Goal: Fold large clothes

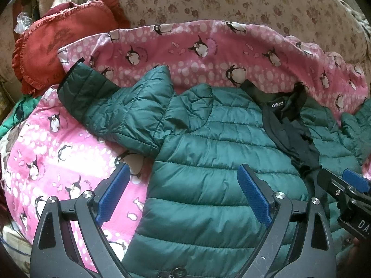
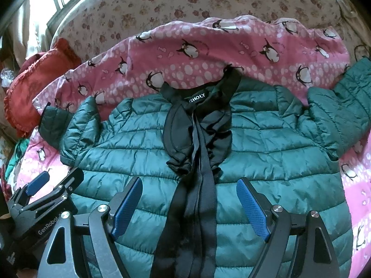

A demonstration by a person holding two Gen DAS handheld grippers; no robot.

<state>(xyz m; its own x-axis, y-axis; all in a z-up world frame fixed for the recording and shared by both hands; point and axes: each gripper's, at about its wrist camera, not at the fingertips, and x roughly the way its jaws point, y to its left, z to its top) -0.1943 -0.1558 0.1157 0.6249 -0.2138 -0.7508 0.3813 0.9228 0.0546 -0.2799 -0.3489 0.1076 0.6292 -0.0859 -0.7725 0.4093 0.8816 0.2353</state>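
Observation:
A dark green quilted puffer jacket point(image 1: 208, 153) lies flat on a pink penguin-print blanket point(image 1: 53, 153), collar away from me, with a black collar and ribbon ties point(image 2: 197, 153) down its middle. Its left sleeve point(image 1: 111, 106) is spread out to the left, its right sleeve point(image 2: 343, 106) to the right. My left gripper point(image 1: 183, 180) is open and empty, hovering over the jacket's left edge. My right gripper point(image 2: 189, 192) is open and empty, over the jacket's middle, astride the ribbons. Each gripper shows in the other's view: the right one point(image 1: 343, 185), the left one point(image 2: 48, 185).
The blanket point(image 2: 208, 53) covers a sofa with a floral cover point(image 1: 208, 0). A red frilled cushion point(image 1: 51, 46) lies at the back left. Green fabric point(image 1: 14, 115) bunches at the left edge.

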